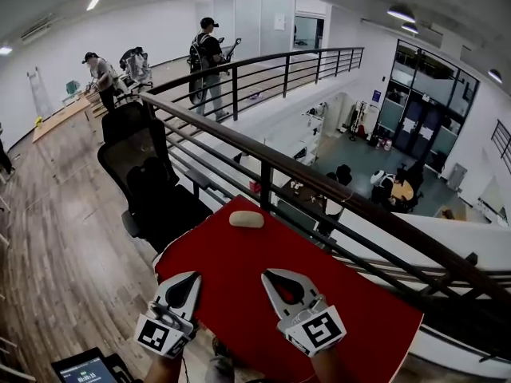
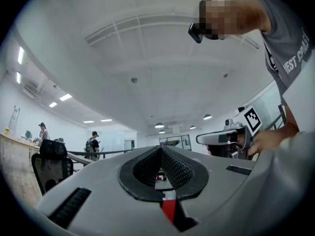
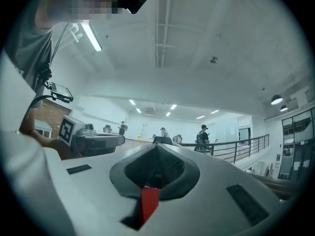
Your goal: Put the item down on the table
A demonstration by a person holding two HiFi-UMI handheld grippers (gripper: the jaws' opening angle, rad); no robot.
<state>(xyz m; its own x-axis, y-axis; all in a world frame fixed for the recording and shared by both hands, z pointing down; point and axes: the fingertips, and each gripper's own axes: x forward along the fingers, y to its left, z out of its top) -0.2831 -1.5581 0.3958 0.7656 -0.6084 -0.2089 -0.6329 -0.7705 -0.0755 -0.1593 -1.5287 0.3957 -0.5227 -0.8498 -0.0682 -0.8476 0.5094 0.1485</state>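
with the left gripper (image 1: 192, 279) and right gripper (image 1: 270, 276) both closed tip to tip on nothing, the beige oval item (image 1: 247, 219) lies at the red table's (image 1: 351, 298) far edge, where a nudge could send it off toward the railing (image 1: 263, 154).

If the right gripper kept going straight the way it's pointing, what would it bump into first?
Probably the black office chair. The shut right gripper points level above the red table, and the chair's back shows right over its tips; the distance is unclear.
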